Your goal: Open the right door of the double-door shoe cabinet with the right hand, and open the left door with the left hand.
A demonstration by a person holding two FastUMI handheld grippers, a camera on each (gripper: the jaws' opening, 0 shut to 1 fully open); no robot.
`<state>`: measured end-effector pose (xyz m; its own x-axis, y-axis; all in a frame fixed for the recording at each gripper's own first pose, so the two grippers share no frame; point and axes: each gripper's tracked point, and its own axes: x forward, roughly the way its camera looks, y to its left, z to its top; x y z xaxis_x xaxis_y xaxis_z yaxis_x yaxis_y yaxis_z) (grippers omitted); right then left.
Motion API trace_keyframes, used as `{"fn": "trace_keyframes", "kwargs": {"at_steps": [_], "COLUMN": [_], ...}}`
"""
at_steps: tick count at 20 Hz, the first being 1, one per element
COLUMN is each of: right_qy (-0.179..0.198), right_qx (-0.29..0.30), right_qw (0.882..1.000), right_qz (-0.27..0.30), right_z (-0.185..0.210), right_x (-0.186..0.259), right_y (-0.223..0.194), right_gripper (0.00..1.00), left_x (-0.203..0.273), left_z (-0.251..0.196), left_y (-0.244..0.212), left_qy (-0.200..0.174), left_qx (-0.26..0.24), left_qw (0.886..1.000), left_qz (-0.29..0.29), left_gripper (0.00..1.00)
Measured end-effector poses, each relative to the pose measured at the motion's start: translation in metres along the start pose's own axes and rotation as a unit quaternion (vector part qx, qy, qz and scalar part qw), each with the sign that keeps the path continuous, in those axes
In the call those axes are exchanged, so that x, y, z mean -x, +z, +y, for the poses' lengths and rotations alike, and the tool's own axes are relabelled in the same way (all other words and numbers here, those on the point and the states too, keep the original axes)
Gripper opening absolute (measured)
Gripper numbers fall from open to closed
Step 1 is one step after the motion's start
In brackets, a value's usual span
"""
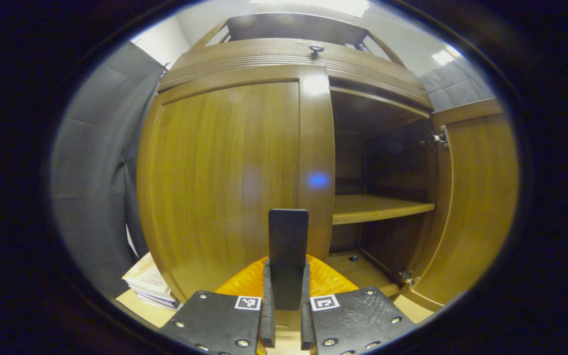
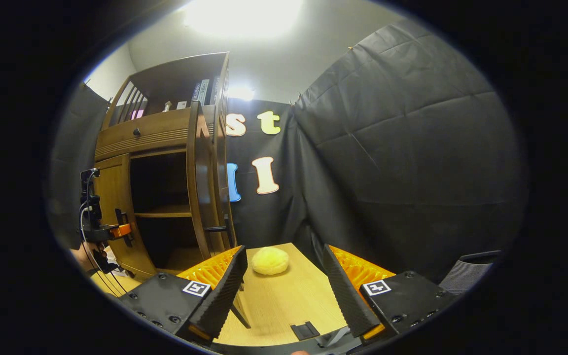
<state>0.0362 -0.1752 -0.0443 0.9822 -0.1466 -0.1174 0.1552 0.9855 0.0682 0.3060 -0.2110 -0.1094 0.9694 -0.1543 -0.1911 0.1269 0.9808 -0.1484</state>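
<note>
left claw point(image 1: 287, 315) clamps the upright left door handle point(image 1: 288, 246).

A yellow round soft thing point(image 2: 269, 261) lies on the light wooden table point(image 2: 284, 305), just ahead of the right tongs and between the lines of their two fingers. A grey mesh chair back point(image 2: 469, 270) stands to the right of these tongs, low at the edge. Ahead of the left tongs and to their left, a stack of books point(image 1: 148, 286) lies low. Far above and ahead, some books point(image 2: 204, 91) stand upright on a top shelf.
</note>
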Motion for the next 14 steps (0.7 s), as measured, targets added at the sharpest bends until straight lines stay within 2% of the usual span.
{"fn": "trace_keyframes", "kwargs": {"at_steps": [8, 11, 13, 14], "right_qy": [0.036, 0.048, 0.058, 0.064], "right_qx": [0.015, 0.015, 0.013, 0.013], "right_qw": [0.999, 0.999, 0.998, 0.998], "right_qz": [-0.001, -0.003, -0.004, -0.004], "right_z": [0.015, 0.017, 0.021, 0.022], "right_x": [0.008, 0.011, 0.014, 0.015], "right_y": [-0.001, -0.001, -0.001, -0.001], "right_gripper": [0.96, 0.96, 0.96, 0.92], "left_x": [0.04, 0.059, 0.074, 0.08], "left_z": [0.015, 0.023, 0.031, 0.035], "left_y": [0.0, 0.001, 0.0, 0.0], "left_qy": [0.022, 0.029, 0.033, 0.035], "left_qx": [-0.002, -0.002, -0.003, -0.005], "left_qw": [1.0, 1.0, 0.999, 0.999], "left_qz": [0.008, 0.008, 0.008, 0.008], "left_gripper": [0.19, 0.24, 0.24, 0.24]}}
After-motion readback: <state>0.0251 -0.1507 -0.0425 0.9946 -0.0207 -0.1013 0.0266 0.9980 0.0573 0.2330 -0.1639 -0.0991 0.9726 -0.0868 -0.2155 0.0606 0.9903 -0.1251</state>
